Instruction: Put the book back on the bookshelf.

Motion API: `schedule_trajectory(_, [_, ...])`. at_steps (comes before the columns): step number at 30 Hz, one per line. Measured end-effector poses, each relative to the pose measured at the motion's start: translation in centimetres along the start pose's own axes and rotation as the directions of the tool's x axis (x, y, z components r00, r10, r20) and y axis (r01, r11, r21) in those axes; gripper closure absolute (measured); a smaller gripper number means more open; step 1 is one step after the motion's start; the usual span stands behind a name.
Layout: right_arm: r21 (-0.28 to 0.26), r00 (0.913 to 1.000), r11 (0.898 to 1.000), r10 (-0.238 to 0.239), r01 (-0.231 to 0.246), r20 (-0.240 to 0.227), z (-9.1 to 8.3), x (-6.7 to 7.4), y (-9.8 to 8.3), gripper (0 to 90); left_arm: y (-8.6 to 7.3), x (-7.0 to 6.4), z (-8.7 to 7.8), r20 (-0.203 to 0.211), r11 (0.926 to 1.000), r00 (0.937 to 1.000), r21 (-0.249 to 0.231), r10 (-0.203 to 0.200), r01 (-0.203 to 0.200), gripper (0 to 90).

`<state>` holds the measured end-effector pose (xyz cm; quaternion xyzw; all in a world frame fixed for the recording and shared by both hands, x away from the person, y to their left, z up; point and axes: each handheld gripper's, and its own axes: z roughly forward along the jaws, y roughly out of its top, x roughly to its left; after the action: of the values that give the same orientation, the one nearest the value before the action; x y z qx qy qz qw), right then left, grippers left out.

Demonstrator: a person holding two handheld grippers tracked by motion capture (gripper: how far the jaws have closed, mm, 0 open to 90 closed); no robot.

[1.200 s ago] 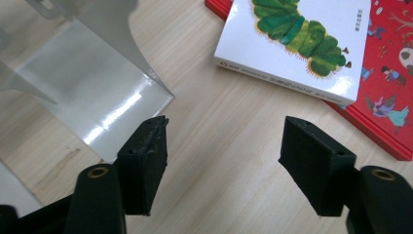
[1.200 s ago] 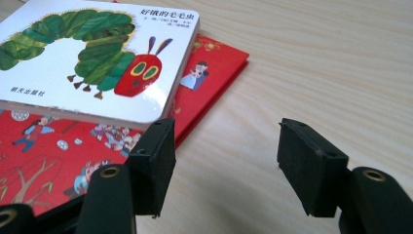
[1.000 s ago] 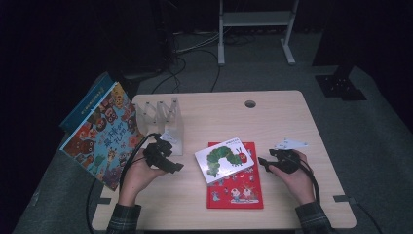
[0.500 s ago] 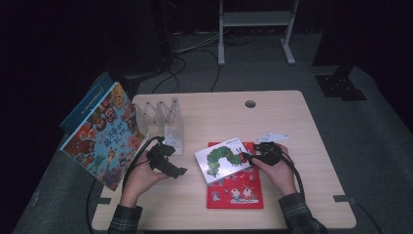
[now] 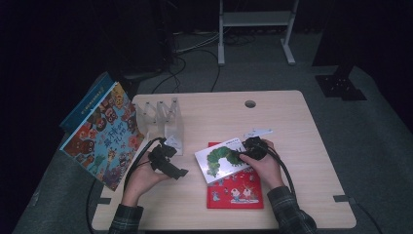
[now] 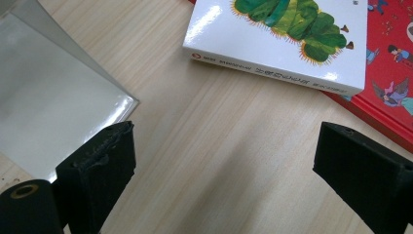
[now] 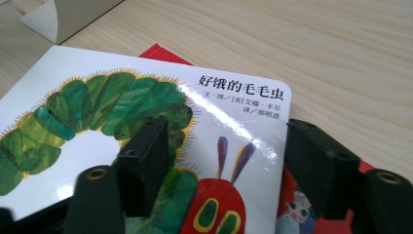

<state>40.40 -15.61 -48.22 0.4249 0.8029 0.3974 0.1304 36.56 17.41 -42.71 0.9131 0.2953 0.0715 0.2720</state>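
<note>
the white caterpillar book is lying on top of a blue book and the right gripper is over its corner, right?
Not quite: the book underneath is red, not blue. The high view shows the white caterpillar book lying partly on the red book, and the right gripper view shows red at its edge too. The right gripper is indeed over the white book's corner.

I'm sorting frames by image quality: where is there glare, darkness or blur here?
High view: the room around the table is near black, the tabletop evenly lit. Left gripper view: glare on the white book near its corner; the near jaws look soft. Right gripper view: a glare streak crosses the white book under the title; the near jaws are blurred.
</note>
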Motion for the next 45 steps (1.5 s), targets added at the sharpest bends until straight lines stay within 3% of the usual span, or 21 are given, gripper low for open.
schedule_trajectory(5, [-0.008,0.9972,0.998,0.062,-0.062,-0.042,0.3,-0.6,-0.3,29.3,0.1,0.0,0.1,0.004,1.0000,1.0000,0.006,0.002,-0.002,7.7])
schedule_trajectory(13, [-0.019,0.9976,0.999,0.047,-0.048,-0.051,0.2,0.1,-0.8,29.4,0.2,-0.2,0.2,0.008,1.0000,1.0000,0.008,0.001,-0.001,7.7])
schedule_trajectory(22, [-0.015,0.9956,1.000,0.013,-0.014,-0.093,-0.2,2.2,-1.5,29.4,0.3,-0.4,0.9,0.026,0.9998,0.9997,0.018,0.005,-0.005,7.7])
schedule_trajectory(31, [-0.011,0.9930,1.000,-0.009,0.007,-0.118,-0.9,4.0,-2.4,29.4,0.7,-1.1,2.0,0.075,0.9998,0.9972,0.022,-0.005,0.004,7.8])
schedule_trajectory(35, [-0.023,0.9933,1.000,-0.011,0.009,-0.115,-1.0,4.1,-2.6,29.4,0.9,-1.5,2.9,0.098,0.9996,0.9952,0.029,0.001,-0.004,7.8])
schedule_trajectory(38, [-0.022,0.9930,0.999,-0.037,0.035,-0.112,-1.4,4.2,-2.8,30.2,1.1,-1.9,3.5,0.110,0.9987,0.9939,0.048,0.012,-0.017,7.8])
schedule_trajectory(40, [-0.018,0.9927,0.997,-0.080,0.078,-0.091,-2.0,4.6,-2.9,31.3,1.2,-2.1,3.8,0.121,0.9987,0.9925,0.048,0.013,-0.019,7.7])
schedule_trajectory(45, [-0.045,0.9891,0.990,-0.139,0.137,-0.050,-4.3,5.6,-3.8,31.9,1.3,-2.4,4.6,0.140,0.9988,0.9902,0.048,0.006,-0.013,7.8])
